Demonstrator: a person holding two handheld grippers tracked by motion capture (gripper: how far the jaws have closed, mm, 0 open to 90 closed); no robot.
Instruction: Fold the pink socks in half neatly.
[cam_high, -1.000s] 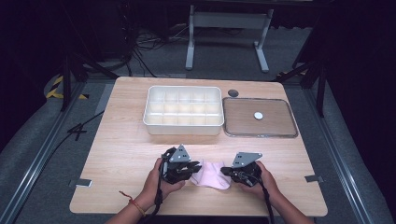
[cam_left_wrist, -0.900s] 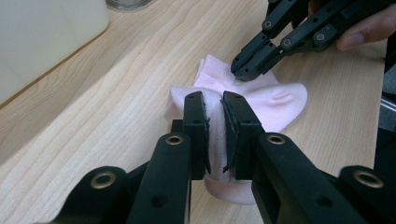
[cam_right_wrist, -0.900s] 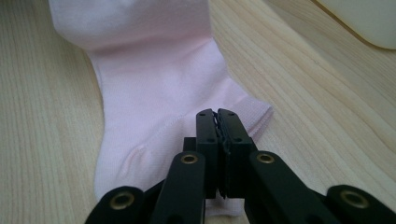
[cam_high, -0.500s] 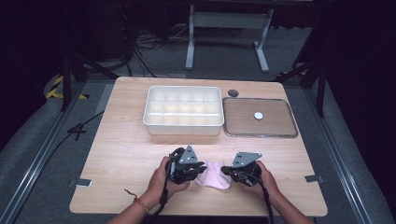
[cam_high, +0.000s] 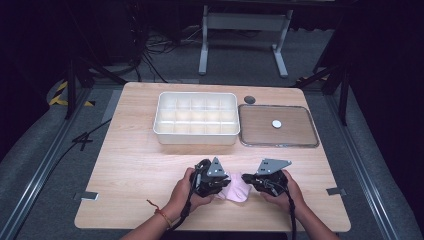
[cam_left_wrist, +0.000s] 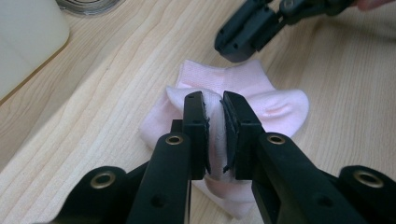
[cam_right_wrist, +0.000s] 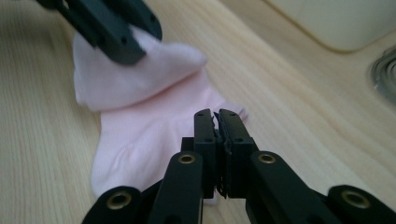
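A pale pink sock (cam_high: 239, 191) lies near the table's front edge, between my two grippers. My left gripper (cam_high: 227, 181) is shut on a raised fold of the sock (cam_left_wrist: 280, 102); in the left gripper view, fabric bulges between the pads of the left gripper (cam_left_wrist: 214, 100). My right gripper (cam_high: 246, 177) faces it from the right. In the right gripper view, the right gripper (cam_right_wrist: 215, 114) has its jaws together over the sock's (cam_right_wrist: 140, 130) near edge, and no fabric shows between the pads. The two tips are almost touching.
A white compartment box (cam_high: 196, 140) stands at the table's middle back. Right of it is a clear-rimmed tray (cam_high: 278, 145) with a small white disc (cam_high: 276, 123) on it. A dark round piece (cam_high: 249, 99) lies behind the tray. Bare wood stretches to the left.
My left gripper has moved right toward the right gripper, drawing the sock's fold over with it. The right hand has stayed put.
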